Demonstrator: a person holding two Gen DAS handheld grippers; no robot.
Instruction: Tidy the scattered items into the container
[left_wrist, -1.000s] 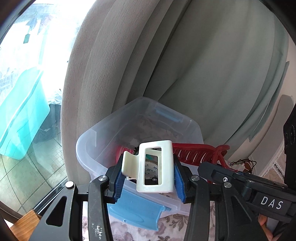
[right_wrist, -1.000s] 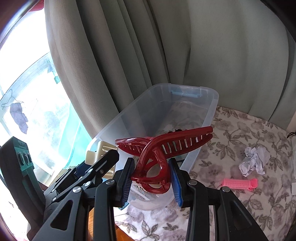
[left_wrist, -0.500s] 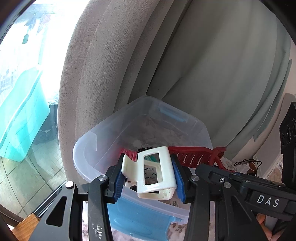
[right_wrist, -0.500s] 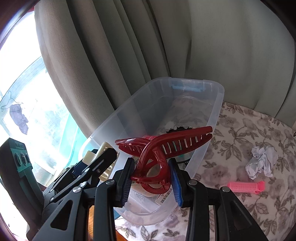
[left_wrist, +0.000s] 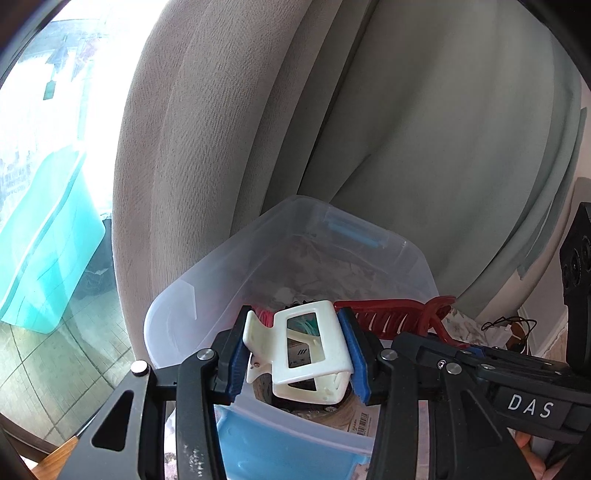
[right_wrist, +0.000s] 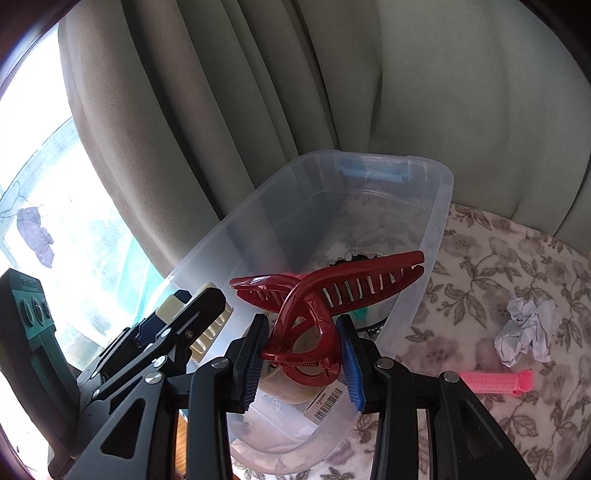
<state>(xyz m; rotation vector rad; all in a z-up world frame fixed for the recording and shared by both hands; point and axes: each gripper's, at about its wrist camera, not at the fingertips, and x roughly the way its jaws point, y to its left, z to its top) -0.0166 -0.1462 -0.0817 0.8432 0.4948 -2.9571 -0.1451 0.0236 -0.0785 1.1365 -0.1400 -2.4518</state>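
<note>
My left gripper (left_wrist: 295, 356) is shut on a cream-white hair claw clip (left_wrist: 308, 354), held over the near end of the clear plastic container (left_wrist: 424, 258). My right gripper (right_wrist: 301, 363) is shut on a dark red hair claw clip (right_wrist: 325, 295), held above the same container (right_wrist: 441, 206) beside the left one. The red clip (left_wrist: 388, 317) shows to the right in the left wrist view, and the white clip (right_wrist: 207, 328) to the left in the right wrist view. Inside the container lie a tape roll with a barcode label (right_wrist: 325, 402) and other small items, partly hidden.
A crumpled white paper ball (right_wrist: 524, 330) and a pink hair roller (right_wrist: 495, 382) lie on the floral cloth (right_wrist: 498, 258) to the container's right. Grey-green curtains (right_wrist: 332, 81) hang close behind. A window with a teal bin (left_wrist: 40, 243) outside is at the left.
Both grippers have moved forward and lower over the container with their clips still held. The container now fills more of each view.
</note>
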